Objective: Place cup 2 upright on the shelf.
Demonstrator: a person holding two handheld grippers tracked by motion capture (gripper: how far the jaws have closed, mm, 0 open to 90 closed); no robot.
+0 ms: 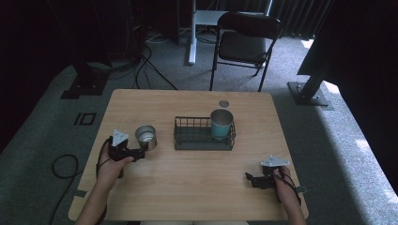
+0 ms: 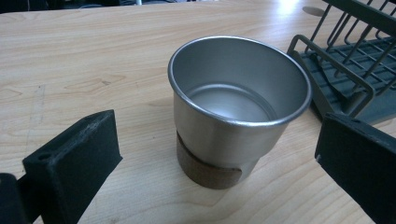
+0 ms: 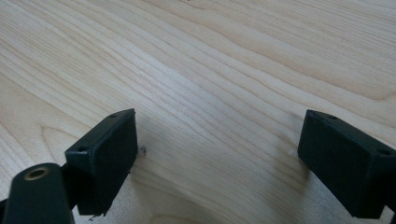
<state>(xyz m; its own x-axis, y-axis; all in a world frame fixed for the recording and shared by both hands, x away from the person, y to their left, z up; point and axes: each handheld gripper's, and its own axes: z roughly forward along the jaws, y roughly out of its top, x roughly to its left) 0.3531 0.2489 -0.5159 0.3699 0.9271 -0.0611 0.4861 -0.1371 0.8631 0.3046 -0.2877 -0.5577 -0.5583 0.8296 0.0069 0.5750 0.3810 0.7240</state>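
Steel cup ahead of the open left hand-held gripper

Pale woodgrain bench (image 1: 197, 178); a dark wire rack (image 1: 203, 136) holding a teal cup (image 1: 221, 123) stands right of the left hand-held gripper (image 2: 219, 154), whose jaws gape just short of the smooth, tapered steel cup (image 2: 238, 107). Right hand-held gripper (image 3: 217, 158) gapes over bare wood.

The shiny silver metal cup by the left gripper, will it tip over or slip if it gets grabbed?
The shiny silver metal cup looks stiff and probably light: thin-walled and empty. Its smooth sides may slip between the left gripper, whose jaws stand open around it. It widens toward the rim above a narrower brown base band, so a high push could tip it.
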